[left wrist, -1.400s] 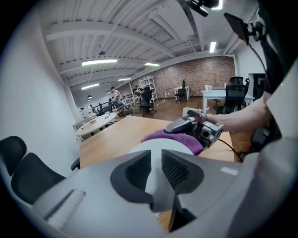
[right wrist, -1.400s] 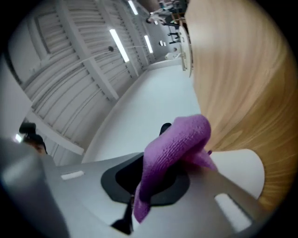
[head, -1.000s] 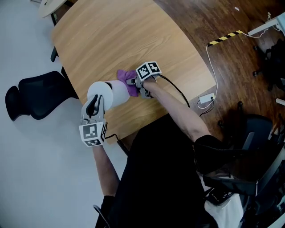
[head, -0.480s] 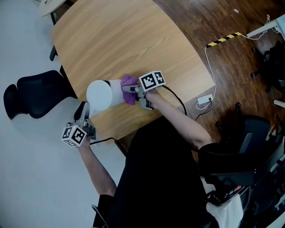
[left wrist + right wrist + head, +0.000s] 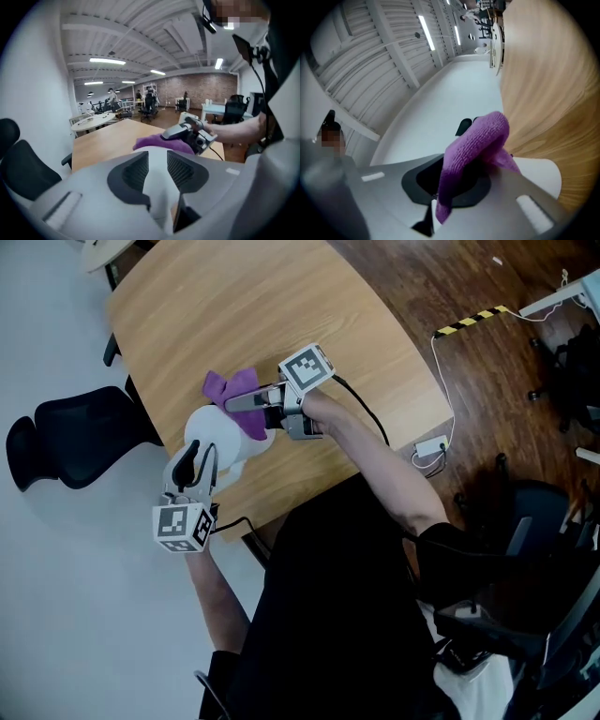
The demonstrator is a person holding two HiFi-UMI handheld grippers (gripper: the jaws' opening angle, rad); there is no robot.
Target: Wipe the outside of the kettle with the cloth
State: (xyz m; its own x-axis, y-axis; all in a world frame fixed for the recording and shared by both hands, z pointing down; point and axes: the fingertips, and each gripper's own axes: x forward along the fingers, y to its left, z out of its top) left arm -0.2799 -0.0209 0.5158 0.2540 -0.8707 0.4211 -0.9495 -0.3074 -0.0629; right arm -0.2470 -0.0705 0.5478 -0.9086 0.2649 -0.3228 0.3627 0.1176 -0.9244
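One kettle (image 5: 225, 435) is upright, its long axis vertical.

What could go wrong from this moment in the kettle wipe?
1. The left tongs have just been opening their jaws with a white part of the kettle between them, so a push from the cloth could shift or tip the kettle, which stands near the table edge.
2. The right tongs pinch the cloth in a bunch; it may slip out mid-wipe.
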